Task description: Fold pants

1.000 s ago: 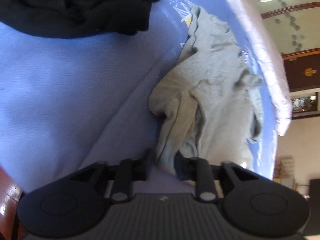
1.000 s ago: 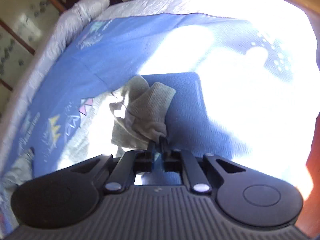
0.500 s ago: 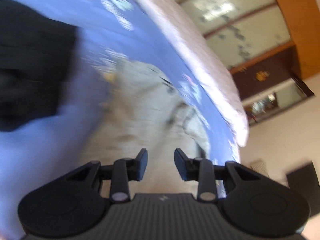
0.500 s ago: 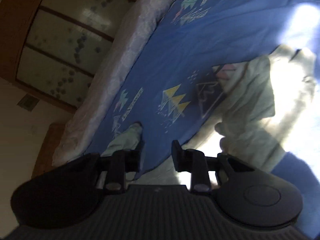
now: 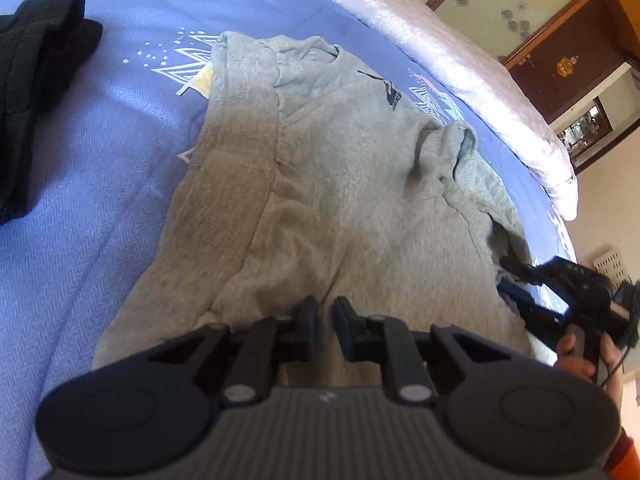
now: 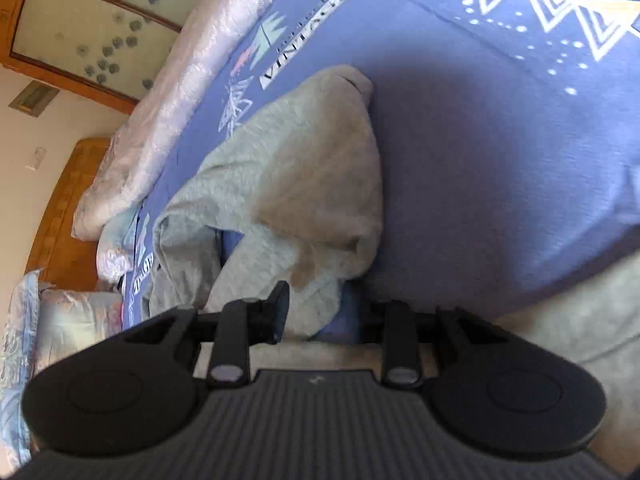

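Observation:
Grey sweatpants [image 5: 340, 184] lie on the blue bedspread [image 5: 100, 160], waistband toward the far left, legs running right. My left gripper [image 5: 325, 322] hovers over the near edge of the pants with its jaws a small gap apart, holding nothing. My right gripper [image 6: 320, 312] is open wide; a rumpled grey pant leg [image 6: 304, 184] lies between its fingers, not clamped. The right gripper [image 5: 560, 300] also shows in the left wrist view at the pants' right end.
A black garment [image 5: 36, 80] lies at the far left of the bed. A pale quilted cover [image 5: 460, 72] lines the far edge. A wooden headboard [image 6: 64, 208] and pillow [image 6: 24, 340] stand at the left of the right wrist view.
Both grippers let go of the pants and swung to new spots. The left now sits over the spread pants with a narrower gap. The right opened wider around a bunched leg.

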`<state>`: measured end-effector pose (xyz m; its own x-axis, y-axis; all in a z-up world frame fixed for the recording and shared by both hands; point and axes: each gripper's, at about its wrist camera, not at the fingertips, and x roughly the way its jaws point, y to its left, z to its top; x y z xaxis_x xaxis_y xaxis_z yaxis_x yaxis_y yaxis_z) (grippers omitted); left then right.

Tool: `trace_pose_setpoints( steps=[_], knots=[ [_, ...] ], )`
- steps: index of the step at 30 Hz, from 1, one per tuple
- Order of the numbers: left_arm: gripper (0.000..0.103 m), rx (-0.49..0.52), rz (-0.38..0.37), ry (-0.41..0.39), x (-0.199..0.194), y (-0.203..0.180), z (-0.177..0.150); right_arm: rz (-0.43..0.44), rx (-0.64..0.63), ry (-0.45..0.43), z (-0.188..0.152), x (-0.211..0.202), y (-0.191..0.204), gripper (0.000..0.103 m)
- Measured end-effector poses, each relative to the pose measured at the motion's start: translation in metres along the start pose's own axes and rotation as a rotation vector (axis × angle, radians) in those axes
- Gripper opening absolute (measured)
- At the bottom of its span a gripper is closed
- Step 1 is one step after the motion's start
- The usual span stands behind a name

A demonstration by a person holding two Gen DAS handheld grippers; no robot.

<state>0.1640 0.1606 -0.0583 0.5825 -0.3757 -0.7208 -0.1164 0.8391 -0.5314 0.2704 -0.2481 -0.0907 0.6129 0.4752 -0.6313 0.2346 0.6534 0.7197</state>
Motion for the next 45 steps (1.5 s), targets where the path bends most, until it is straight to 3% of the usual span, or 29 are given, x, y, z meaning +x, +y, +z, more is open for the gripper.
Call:
trace_pose_setpoints(
  steps=[2, 4, 8, 9, 11, 15, 17, 18, 21, 25, 29, 31, 35, 38, 40, 42, 43, 45],
  knots=[
    [0.014, -0.004, -0.002, 0.003, -0.001, 0.003, -0.001, -0.051, -0.032, -0.003, 0.001, -0.006, 0.002, 0.007],
    [0.014, -0.006, -0.005, 0.006, 0.006, -0.002, 0.003, -0.070, -0.045, -0.023, 0.005, -0.014, 0.002, 0.005],
    [0.014, 0.003, -0.012, 0.007, 0.010, -0.003, 0.005, -0.253, -0.261, -0.172, 0.040, -0.043, 0.021, 0.003],
    [0.013, 0.007, -0.012, 0.006, 0.010, -0.003, 0.005, -0.319, -0.330, -0.224, 0.052, -0.053, 0.030, 0.003],
    [0.013, 0.010, -0.012, 0.003, 0.010, -0.004, 0.004, -0.510, -0.555, -0.430, 0.077, -0.083, 0.057, 0.003],
    [0.013, 0.024, -0.009, -0.009, 0.010, -0.005, 0.002, -0.842, -0.918, -0.790, 0.094, -0.128, 0.084, 0.005],
    [0.013, 0.034, -0.007, -0.013, 0.010, -0.006, 0.001, -0.923, -0.958, -0.825, 0.098, -0.142, 0.071, 0.008],
    [0.013, 0.035, -0.009, -0.013, 0.010, -0.006, 0.001, -0.927, -0.930, -0.791, 0.099, -0.149, 0.060, 0.008],
    [0.013, 0.020, -0.034, 0.006, 0.010, -0.003, 0.005, -0.817, -0.719, -0.627, 0.103, -0.159, 0.022, 0.009],
    [0.025, -0.103, -0.145, 0.050, 0.002, 0.010, 0.017, -0.498, -0.318, -0.406, 0.110, -0.158, -0.034, 0.013],
    [0.037, -0.160, -0.178, 0.009, -0.009, 0.012, 0.030, -0.202, 0.094, -0.286, 0.132, -0.118, -0.071, 0.016],
    [0.039, -0.148, -0.168, 0.004, -0.006, 0.008, 0.034, -0.116, 0.221, -0.261, 0.144, -0.097, -0.072, 0.020],
    [0.039, -0.133, -0.169, 0.046, 0.012, -0.003, 0.034, -0.098, 0.335, -0.290, 0.168, -0.065, -0.074, 0.045],
    [0.042, -0.085, -0.202, 0.064, 0.020, -0.015, 0.032, -0.092, 0.455, -0.292, 0.189, -0.044, -0.091, 0.047],
    [0.043, -0.041, -0.200, 0.071, 0.025, -0.022, 0.030, -0.075, 0.522, -0.289, 0.198, -0.031, -0.099, 0.043],
    [0.043, -0.011, -0.176, 0.082, 0.031, -0.026, 0.028, -0.146, 0.480, -0.279, 0.207, -0.028, -0.091, 0.010],
    [0.043, -0.010, -0.169, 0.091, 0.034, -0.026, 0.027, -0.170, 0.442, -0.286, 0.214, -0.030, -0.083, 0.010],
    [0.042, -0.030, -0.167, 0.106, 0.039, -0.021, 0.025, -0.116, 0.336, -0.356, 0.224, -0.046, -0.059, 0.010]
  ],
)
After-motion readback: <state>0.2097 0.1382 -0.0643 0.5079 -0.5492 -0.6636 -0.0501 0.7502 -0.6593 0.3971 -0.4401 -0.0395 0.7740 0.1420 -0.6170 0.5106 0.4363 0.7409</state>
